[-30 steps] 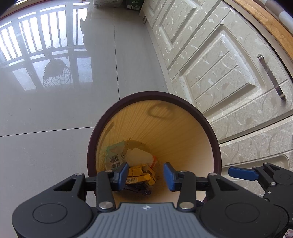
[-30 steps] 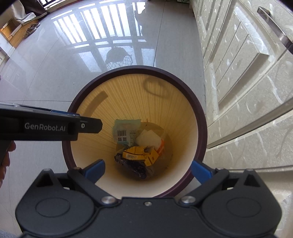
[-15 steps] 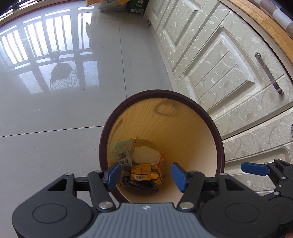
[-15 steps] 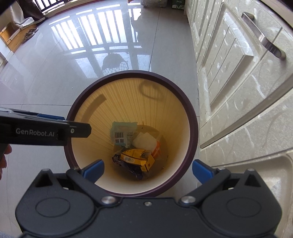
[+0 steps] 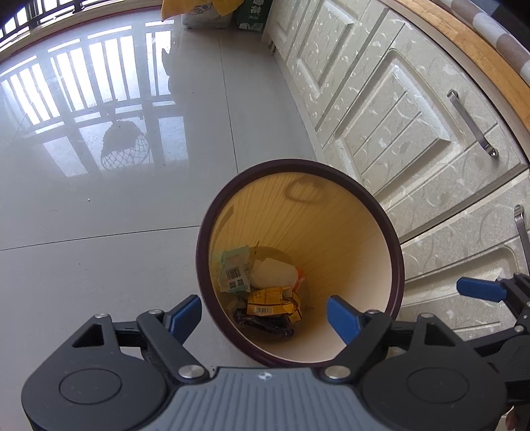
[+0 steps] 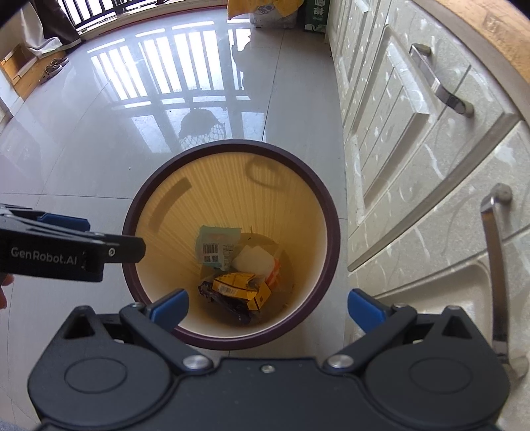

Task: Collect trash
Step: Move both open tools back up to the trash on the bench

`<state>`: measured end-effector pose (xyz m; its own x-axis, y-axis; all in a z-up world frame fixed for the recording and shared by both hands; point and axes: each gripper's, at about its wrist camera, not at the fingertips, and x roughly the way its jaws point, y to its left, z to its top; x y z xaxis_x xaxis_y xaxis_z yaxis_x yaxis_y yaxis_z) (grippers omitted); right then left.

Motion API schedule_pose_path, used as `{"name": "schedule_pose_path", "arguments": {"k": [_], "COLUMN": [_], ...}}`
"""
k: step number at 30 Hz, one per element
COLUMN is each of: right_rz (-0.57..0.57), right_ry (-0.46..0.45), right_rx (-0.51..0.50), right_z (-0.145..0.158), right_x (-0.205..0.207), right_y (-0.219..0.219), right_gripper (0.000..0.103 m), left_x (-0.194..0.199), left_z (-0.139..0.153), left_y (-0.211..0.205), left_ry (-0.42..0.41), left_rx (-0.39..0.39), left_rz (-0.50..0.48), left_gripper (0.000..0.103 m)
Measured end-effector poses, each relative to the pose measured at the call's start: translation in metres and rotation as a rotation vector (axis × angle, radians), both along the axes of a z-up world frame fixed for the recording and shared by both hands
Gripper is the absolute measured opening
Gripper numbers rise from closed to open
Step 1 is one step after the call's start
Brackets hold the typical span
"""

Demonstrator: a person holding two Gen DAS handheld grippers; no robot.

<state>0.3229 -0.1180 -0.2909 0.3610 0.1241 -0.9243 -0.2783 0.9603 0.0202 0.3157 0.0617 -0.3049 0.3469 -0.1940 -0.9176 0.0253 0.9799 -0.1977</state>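
Note:
A round trash bin with a dark rim (image 5: pixel 396 252) (image 6: pixel 228 143) and pale yellow inside stands on the floor by the cabinets. At its bottom lie a green wrapper (image 5: pixel 234 272) (image 6: pixel 215 247), a white piece (image 5: pixel 273 273) (image 6: pixel 253 260), a yellow packet (image 5: pixel 270 300) (image 6: pixel 237 285) and a dark wrapper (image 5: pixel 261 323). My left gripper (image 5: pixel 265 315) is open and empty above the bin's near side. My right gripper (image 6: pixel 266 306) is open wide and empty above the bin. The left gripper also shows in the right wrist view (image 6: pixel 66 248), at the bin's left.
Cream cabinet doors (image 5: pixel 391 109) (image 6: pixel 414 109) with metal handles (image 5: pixel 472 122) (image 6: pixel 437 81) run along the right. Glossy tiled floor (image 5: pixel 99 215) spreads to the left. Bags and a green box (image 5: pixel 253 15) stand at the far end. Slippers (image 6: pixel 53 64) lie far left.
Both grippers have risen away from the bin, which now looks smaller. The left gripper's jaws have opened wider. The trash in the bin has not moved.

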Motion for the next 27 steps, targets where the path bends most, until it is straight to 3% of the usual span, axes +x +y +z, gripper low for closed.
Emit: {"name": "schedule_pose_path", "arguments": {"k": [3, 9, 27], "right_rz": [-0.012, -0.009, -0.023], "right_ry": [-0.014, -0.063, -0.252], "right_rx": [0.001, 0.002, -0.005], "right_z": [0.006, 0.028, 0.109], "right_x": [-0.001, -0.005, -0.037], "right_y": [-0.002, 0.002, 0.001], "right_gripper": [0.103, 0.103, 0.103], "left_x": [-0.002, -0.009, -0.05], "left_z": [0.008, 0.027, 0.099], "left_y": [0.002, 0.014, 0.027], "left_ry": [-0.008, -0.038, -0.199], "left_rx": [0.016, 0.036, 0.075], "left_rz": [-0.002, 0.022, 0.058], "left_gripper": [0.094, 0.102, 0.103]}}
